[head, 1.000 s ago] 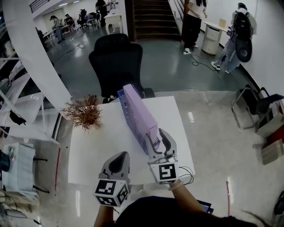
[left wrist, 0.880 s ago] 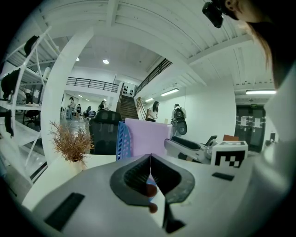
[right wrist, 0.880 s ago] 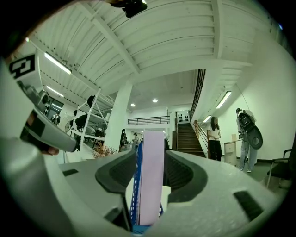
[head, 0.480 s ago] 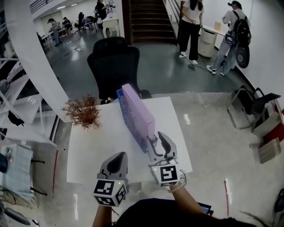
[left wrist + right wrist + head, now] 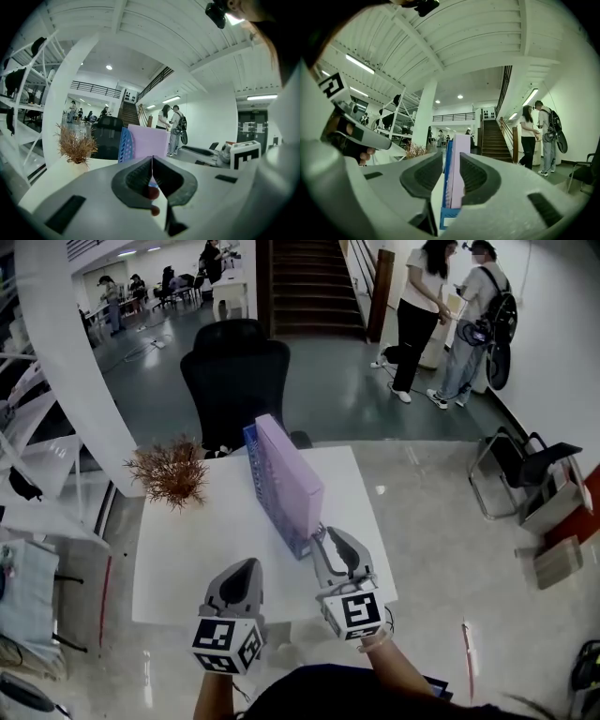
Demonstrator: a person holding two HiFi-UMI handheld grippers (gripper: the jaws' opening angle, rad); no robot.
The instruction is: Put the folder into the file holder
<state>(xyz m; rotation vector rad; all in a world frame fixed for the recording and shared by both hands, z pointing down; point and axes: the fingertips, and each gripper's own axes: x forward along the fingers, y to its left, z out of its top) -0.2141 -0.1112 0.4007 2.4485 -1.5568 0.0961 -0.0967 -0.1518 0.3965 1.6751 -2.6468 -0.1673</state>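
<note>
A purple folder (image 5: pixel 286 470) stands upright inside the blue perforated file holder (image 5: pixel 251 442) on the white table (image 5: pixel 187 549). My right gripper (image 5: pixel 330 535) sits level at the holder's near end. Its jaws have just been closing, and they stand apart with nothing pressed between the pads. In the right gripper view the folder (image 5: pixel 459 173) and the holder (image 5: pixel 447 183) show in the gap just ahead of that gripper (image 5: pixel 451 161). My left gripper (image 5: pixel 246 570) hovers over the table's near edge, shut and empty. From the left gripper (image 5: pixel 152 161) the folder (image 5: pixel 149 143) is seen farther off.
A dried plant (image 5: pixel 169 472) stands at the table's far left corner. A black office chair (image 5: pixel 234 371) is behind the table. Two people (image 5: pixel 441 315) stand by the stairs at the back right. White shelving (image 5: pixel 28 456) runs along the left.
The right gripper has drawn back a little from the folder's near end, and its jaws stand narrower. Folder and holder have stayed in place. The left gripper has hardly shifted.
</note>
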